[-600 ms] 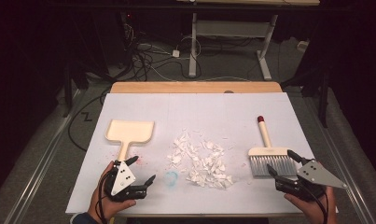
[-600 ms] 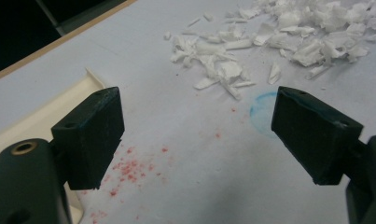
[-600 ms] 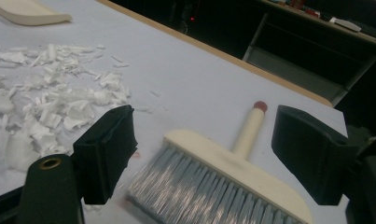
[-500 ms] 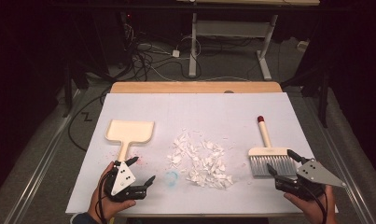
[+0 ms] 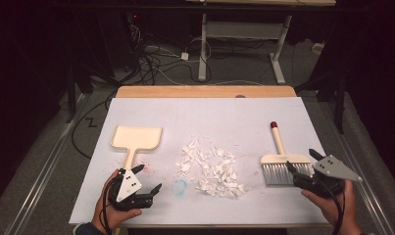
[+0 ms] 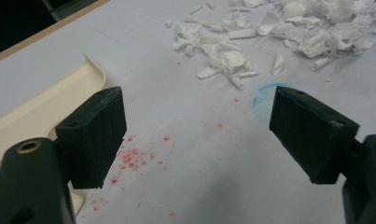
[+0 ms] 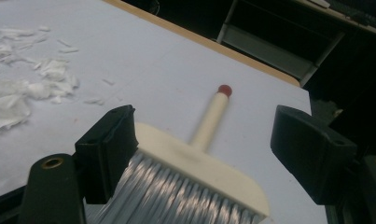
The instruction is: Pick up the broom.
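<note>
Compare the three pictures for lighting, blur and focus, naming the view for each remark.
High view: the white table cover is evenly lit, the floor and room behind it dark. Left gripper view: paper scraps are fairly sharp, the near jaws softer. Right gripper view: the brush bristles are smeared with blur, its red-tipped handle clearer.

Paper scraps (image 6: 279,37) beyond cream dustpan (image 6: 41,112)

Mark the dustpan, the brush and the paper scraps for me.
dustpan (image 5: 136,137), high view, on its cream tray.
brush (image 5: 278,140), high view, on its cream handle.
paper scraps (image 5: 212,169), high view, middle of the white pile.
</note>
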Available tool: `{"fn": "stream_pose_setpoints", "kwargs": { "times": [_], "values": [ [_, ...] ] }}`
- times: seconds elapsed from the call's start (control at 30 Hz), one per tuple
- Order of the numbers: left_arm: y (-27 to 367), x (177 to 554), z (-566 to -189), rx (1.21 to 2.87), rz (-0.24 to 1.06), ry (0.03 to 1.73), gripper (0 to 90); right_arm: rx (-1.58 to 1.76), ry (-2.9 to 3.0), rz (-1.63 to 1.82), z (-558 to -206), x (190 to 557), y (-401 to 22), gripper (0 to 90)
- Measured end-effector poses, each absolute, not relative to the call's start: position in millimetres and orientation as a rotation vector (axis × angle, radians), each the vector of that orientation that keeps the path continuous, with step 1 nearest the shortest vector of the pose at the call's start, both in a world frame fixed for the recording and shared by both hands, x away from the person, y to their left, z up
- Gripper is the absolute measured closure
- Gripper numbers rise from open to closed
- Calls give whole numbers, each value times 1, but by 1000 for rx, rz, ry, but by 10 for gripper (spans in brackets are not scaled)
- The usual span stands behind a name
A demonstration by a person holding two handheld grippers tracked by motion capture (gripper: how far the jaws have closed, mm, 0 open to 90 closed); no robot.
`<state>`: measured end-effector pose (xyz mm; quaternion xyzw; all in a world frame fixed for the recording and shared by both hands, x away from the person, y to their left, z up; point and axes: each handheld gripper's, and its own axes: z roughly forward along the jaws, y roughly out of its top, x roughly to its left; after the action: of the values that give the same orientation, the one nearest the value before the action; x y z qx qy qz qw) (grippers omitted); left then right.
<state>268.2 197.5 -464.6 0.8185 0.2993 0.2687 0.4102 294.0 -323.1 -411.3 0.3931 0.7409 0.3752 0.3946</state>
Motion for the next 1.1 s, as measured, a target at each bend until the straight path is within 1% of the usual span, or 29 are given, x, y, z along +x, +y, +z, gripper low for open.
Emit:
{"fn": "stream_pose_setpoints", "kwargs": {
  "times": [0.03, 0.07, 0.1, 0.13, 0.2, 0.27, 0.3, 0.33, 0.47, 0.5, 0.57, 0.6, 0.63, 0.67, 0.7, 0.77, 0.8, 0.83, 0.87, 0.9, 0.93, 1.0, 1.1],
  "values": [
    [198, 268, -465, 2061, 677, 756, 176, 997, 1879, 952, -411, 294, -323, 230],
    [198, 268, -465, 2064, 678, 758, 176, 1008, 1884, 951, -409, 300, -325, 230],
    [198, 268, -465, 2065, 677, 761, 176, 1043, 1877, 922, -405, 314, -327, 231],
    [198, 269, -465, 2065, 683, 762, 176, 1043, 1877, 922, -405, 314, -327, 231],
    [196, 268, -465, 2061, 711, 757, 178, 1101, 1892, 920, -401, 332, -329, 244],
    [195, 268, -464, 2059, 703, 762, 178, 1187, 1904, 915, -402, 353, -329, 264],
    [195, 268, -464, 2061, 701, 761, 178, 1245, 1932, 876, -406, 369, -327, 272],
    [195, 268, -464, 2066, 701, 761, 178, 1245, 1932, 876, -406, 369, -327, 272],
    [195, 267, -465, 2071, 691, 751, 179, 1333, 2020, 807, -422, 403, -316, 274],
    [195, 267, -464, 2075, 690, 748, 179, 1388, 2032, 733, -433, 416, -313, 278],
    [196, 266, -465, 2075, 662, 745, 179, 1415, 2058, 700, -439, 423, -312, 283],
    [197, 266, -465, 2074, 668, 732, 179, 1445, 2082, 682, -445, 428, -312, 320],
    [197, 265, -466, 2072, 652, 740, 178, 1508, 2107, 590, -457, 437, -311, 339],
    [197, 265, -466, 2071, 642, 741, 178, 1532, 2107, 611, -459, 439, -313, 364],
    [197, 265, -466, 2071, 642, 741, 178, 1532, 2107, 611, -459, 439, -313, 364],
    [198, 264, -467, 2083, 637, 743, 178, 1571, 2134, 653, -458, 441, -315, 460],
    [197, 264, -468, 2088, 635, 743, 178, 1571, 2134, 653, -458, 441, -315, 460],
    [197, 264, -468, 2092, 632, 742, 178, 1576, 2138, 656, -458, 440, -313, 527],
    [196, 264, -468, 2092, 631, 738, 178, 1576, 2138, 656, -458, 440, -313, 527],
    [196, 264, -468, 2089, 628, 736, 178, 1587, 2138, 657, -457, 440, -312, 566],
    [195, 264, -468, 2085, 628, 734, 178, 1589, 2127, 663, -458, 440, -311, 631],
    [195, 264, -468, 2081, 630, 738, 178, 1592, 2117, 662, -458, 440, -310, 636],
    [194, 265, -469, 2080, 623, 741, 179, 1585, 2104, 666, -459, 439, -308, 670]
  ]
}}
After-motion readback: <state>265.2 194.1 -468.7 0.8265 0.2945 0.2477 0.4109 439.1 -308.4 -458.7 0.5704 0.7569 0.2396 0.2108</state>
